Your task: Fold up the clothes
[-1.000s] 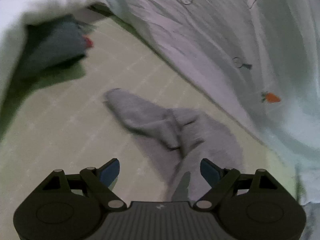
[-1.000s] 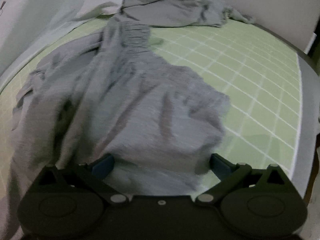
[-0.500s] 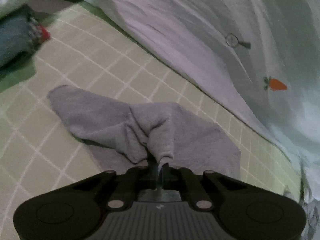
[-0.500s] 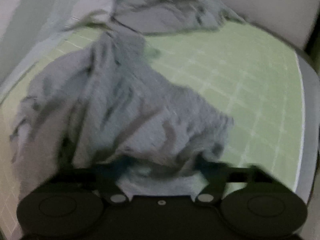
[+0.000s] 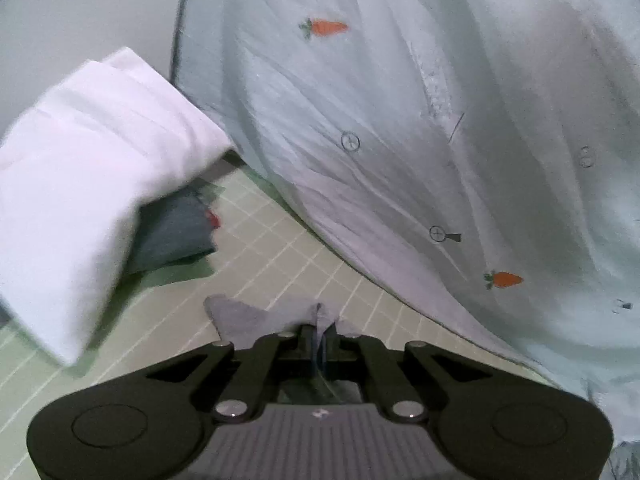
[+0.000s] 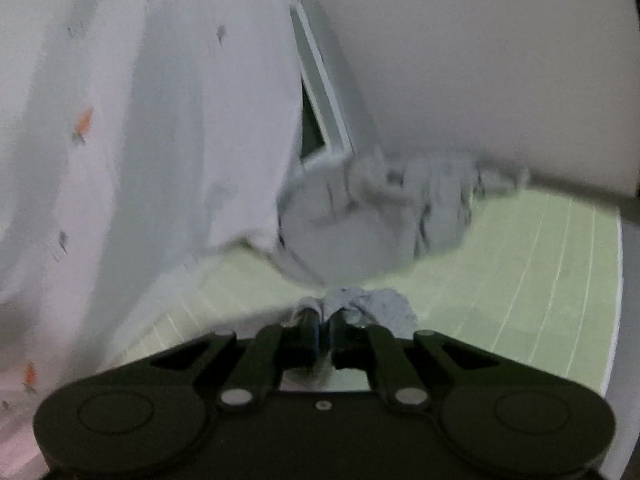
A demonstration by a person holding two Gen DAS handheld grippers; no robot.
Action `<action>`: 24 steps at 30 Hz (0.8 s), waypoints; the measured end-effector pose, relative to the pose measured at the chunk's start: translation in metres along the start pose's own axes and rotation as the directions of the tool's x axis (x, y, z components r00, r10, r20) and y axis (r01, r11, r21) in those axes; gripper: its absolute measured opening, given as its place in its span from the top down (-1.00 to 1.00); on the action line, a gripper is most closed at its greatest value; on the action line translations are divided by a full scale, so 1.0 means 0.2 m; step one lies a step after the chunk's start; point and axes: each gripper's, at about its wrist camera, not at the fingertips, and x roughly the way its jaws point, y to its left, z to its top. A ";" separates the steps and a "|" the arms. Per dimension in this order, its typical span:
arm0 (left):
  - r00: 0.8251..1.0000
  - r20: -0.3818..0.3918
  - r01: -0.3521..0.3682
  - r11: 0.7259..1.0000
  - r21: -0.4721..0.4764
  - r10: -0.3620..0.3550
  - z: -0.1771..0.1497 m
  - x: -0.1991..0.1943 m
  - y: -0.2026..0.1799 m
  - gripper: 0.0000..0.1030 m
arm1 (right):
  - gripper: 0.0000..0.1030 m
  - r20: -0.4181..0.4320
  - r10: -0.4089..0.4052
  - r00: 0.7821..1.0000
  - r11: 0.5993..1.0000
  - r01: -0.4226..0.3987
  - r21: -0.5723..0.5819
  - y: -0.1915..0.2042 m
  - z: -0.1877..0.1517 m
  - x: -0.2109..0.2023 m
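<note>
A grey garment [image 5: 244, 318] is pinched in my left gripper [image 5: 319, 334], which is shut on a fold of it; only a small flap shows above the jaws, over the green checked sheet [image 5: 280, 264]. In the right wrist view my right gripper [image 6: 325, 326] is shut on another bunch of the grey garment [image 6: 384, 306], lifted off the sheet [image 6: 520, 280]. The bulk of the garment is hidden below both grippers. Further back a second crumpled grey garment [image 6: 400, 208] lies on the bed, blurred.
A pale blue quilt with carrot prints [image 5: 420, 120] is heaped along the right of the left wrist view and the left of the right wrist view [image 6: 140, 140]. A white pillow [image 5: 80, 184] lies over a dark folded cloth [image 5: 176, 236]. The bed's edge [image 6: 618, 280] runs at right.
Both grippers went from open to shut on the grey garment, then lifted it; the views now tilt upward and the garment has dropped out of sight below them.
</note>
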 end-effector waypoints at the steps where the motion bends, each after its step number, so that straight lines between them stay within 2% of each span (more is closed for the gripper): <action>1: 1.000 -0.009 -0.015 1.000 -0.010 0.015 -0.04 -0.05 0.04 0.95 | 0.91 0.008 -0.005 1.000 1.000 0.005 -0.011 -0.02 0.01 -0.03; 4: 0.994 -0.082 -0.083 0.995 -0.048 0.079 -0.16 -0.11 0.16 0.95 | 0.91 -0.029 -0.028 0.999 0.999 0.027 -0.023 -0.09 0.00 -0.05; 7: 0.979 -0.160 -0.140 0.986 -0.086 0.125 -0.25 -0.07 0.23 0.95 | 0.91 -0.124 -0.067 0.990 0.997 0.063 -0.031 -0.14 -0.06 0.04; 10: 0.980 -0.162 -0.129 0.987 -0.098 0.113 -0.24 0.00 0.20 0.95 | 0.91 -0.154 -0.056 0.986 0.997 0.047 -0.061 -0.10 -0.08 0.15; 12: 0.988 -0.119 -0.108 0.992 -0.066 0.100 -0.19 0.04 0.13 0.95 | 0.91 -0.133 -0.037 0.990 0.996 0.025 -0.091 -0.03 -0.06 0.21; 15: 0.998 -0.018 -0.061 0.998 -0.016 0.061 -0.06 0.03 -0.01 0.96 | 0.91 -0.066 0.030 0.997 0.998 -0.034 -0.056 0.07 0.07 0.22; 17: 0.999 0.050 -0.020 1.000 -0.002 0.020 0.04 -0.01 -0.09 0.96 | 0.91 -0.018 0.076 0.997 0.997 -0.076 -0.031 0.13 0.16 0.23; 21: 0.983 0.183 0.025 0.998 0.050 -0.033 0.18 -0.19 -0.18 0.95 | 0.91 0.086 0.153 0.984 0.988 -0.155 0.012 0.19 0.34 0.17; 24: 0.972 0.225 0.047 0.996 0.071 -0.062 0.17 -0.34 -0.16 0.95 | 0.91 0.125 0.174 0.977 0.983 -0.180 0.037 0.13 0.38 0.05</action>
